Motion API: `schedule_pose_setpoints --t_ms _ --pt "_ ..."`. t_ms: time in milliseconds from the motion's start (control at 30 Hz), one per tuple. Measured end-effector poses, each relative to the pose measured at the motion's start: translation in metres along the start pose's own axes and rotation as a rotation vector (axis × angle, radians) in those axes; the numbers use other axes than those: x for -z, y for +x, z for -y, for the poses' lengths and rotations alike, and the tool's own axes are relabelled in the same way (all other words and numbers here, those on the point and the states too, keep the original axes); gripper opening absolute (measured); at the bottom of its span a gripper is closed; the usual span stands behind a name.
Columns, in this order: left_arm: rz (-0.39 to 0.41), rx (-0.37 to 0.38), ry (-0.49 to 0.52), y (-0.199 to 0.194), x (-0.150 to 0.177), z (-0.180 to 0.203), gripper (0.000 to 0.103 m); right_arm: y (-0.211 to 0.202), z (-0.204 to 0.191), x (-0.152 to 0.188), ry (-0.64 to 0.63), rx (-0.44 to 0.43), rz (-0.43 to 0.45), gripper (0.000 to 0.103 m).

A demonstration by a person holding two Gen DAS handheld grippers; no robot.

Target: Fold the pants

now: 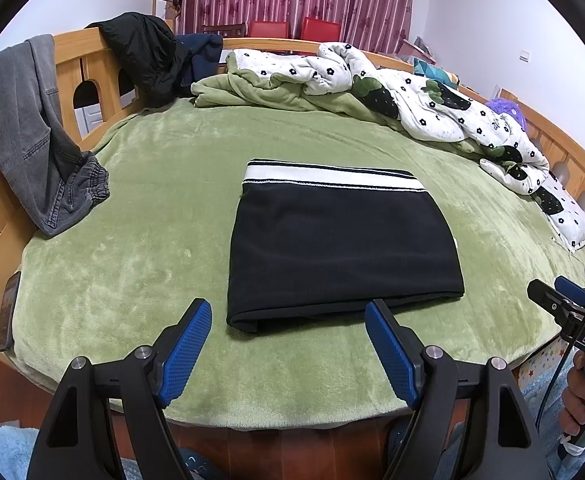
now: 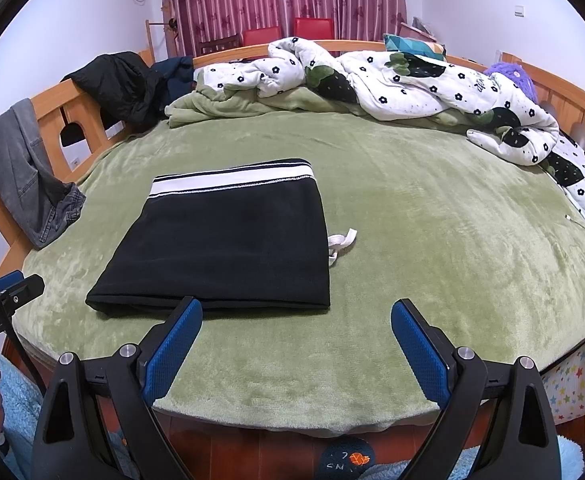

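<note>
I am holding my left gripper [image 1: 288, 312] and right gripper [image 2: 296, 312] wide open, empty, before the black pants [image 1: 340, 248] lying fully folded on the green blanket [image 1: 152, 200].

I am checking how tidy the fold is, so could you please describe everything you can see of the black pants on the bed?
The black pants lie folded into a flat, roughly rectangular stack on the green plush bed cover. The fabric looks soft and matte. A white waistband with thin dark stripes runs along the far edge; the folded edge faces the cameras. A white drawstring pokes out at the right side. Neither hand-held gripper touches them.
</note>
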State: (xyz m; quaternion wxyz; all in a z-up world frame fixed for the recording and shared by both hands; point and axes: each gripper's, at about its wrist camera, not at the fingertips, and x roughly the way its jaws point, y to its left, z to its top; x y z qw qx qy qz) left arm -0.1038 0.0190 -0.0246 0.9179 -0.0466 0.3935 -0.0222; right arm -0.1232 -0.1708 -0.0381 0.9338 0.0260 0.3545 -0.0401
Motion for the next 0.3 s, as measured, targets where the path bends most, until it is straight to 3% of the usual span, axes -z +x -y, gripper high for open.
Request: schedule_pose_setpoints --t_ms 300 --pt "0.002 -0.015 0.011 0.0024 0.0000 -0.0023 0.079 0.0072 -0.0028 0.0028 0.012 -0.008 0.000 0.094"
